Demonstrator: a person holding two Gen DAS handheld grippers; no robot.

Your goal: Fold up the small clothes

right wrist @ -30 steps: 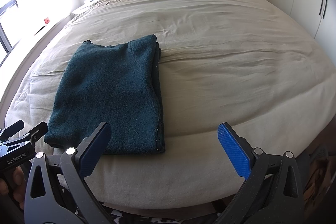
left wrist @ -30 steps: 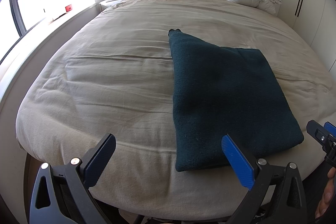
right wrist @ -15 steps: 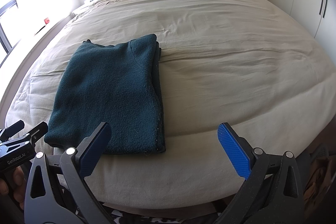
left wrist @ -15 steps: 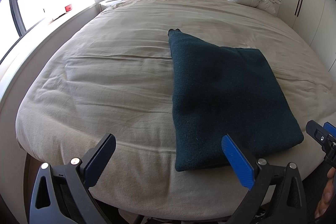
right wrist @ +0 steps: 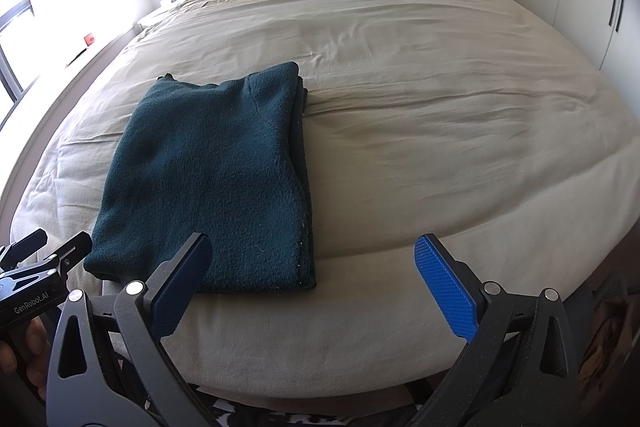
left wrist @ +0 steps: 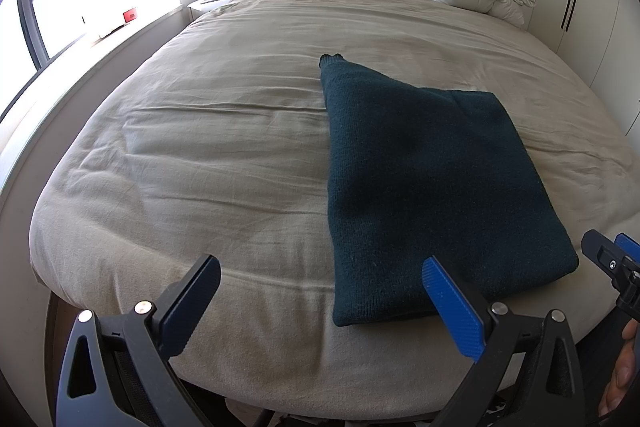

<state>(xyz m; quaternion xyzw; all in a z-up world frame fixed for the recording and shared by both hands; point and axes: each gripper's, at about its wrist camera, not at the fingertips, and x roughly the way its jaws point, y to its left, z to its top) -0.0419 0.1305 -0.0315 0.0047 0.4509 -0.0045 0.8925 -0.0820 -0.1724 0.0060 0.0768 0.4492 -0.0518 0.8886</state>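
- Since the dark green sweater (left wrist: 424,187) already lies as a flat, squared-off stack near the foot edge of the bed (left wrist: 200,155), the fold looks mostly done, with maybe one last halving left.
- One cuff or corner pokes out at the far end in the left wrist view, so it isn't perfectly tidy.
- Left hand-held gripper (left wrist: 320,301) hangs just off the mattress edge, spread wide, nothing between its pads.
- Right hand-held gripper (right wrist: 314,277) is the same deal: spread, empty, hovering by the sweater's near right corner.
- Next move probably calls for each gripper pinching a near corner through all layers, then carrying that edge toward the far end.
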